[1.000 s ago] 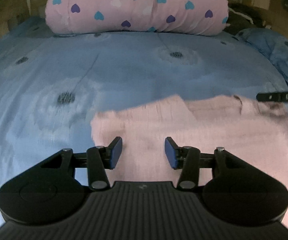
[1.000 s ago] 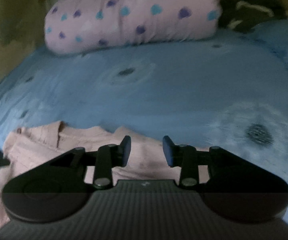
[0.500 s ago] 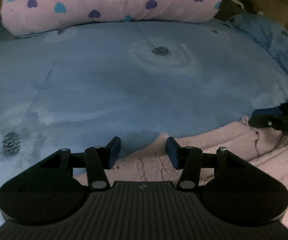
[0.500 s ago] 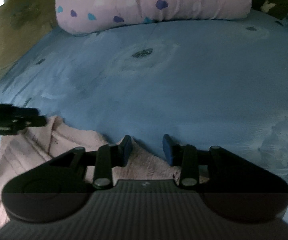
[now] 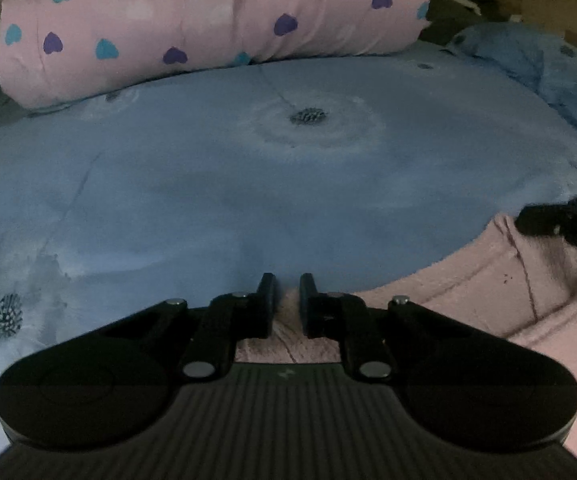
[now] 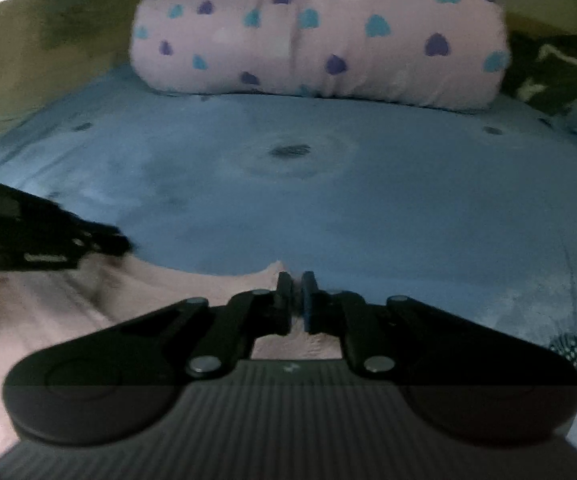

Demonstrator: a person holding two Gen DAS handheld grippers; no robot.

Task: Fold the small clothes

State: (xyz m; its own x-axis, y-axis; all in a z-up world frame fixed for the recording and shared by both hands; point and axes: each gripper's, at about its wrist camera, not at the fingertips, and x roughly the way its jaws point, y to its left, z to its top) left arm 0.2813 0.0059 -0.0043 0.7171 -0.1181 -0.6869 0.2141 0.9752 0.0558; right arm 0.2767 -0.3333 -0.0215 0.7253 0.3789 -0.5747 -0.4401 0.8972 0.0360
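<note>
A small pink knit garment (image 5: 488, 304) lies flat on the blue bed sheet (image 5: 248, 184). My left gripper (image 5: 287, 300) is closed on the garment's far left edge, with pink cloth between its jaws. My right gripper (image 6: 296, 300) is closed on the garment's (image 6: 128, 300) far right edge, its jaws nearly touching with cloth pinched between. The right gripper also shows as a dark shape at the right of the left wrist view (image 5: 568, 224). The left gripper shows at the left of the right wrist view (image 6: 28, 240).
A rolled pink quilt with heart print (image 5: 208, 24) lies across the head of the bed. A dark cloth (image 6: 552, 72) and a blue pillow (image 5: 548, 68) lie at the back right. The sheet (image 6: 328, 200) stretches between garment and quilt.
Both grippers moved forward to the garment's far edge and closed on it. One second ago both were open above the cloth.
</note>
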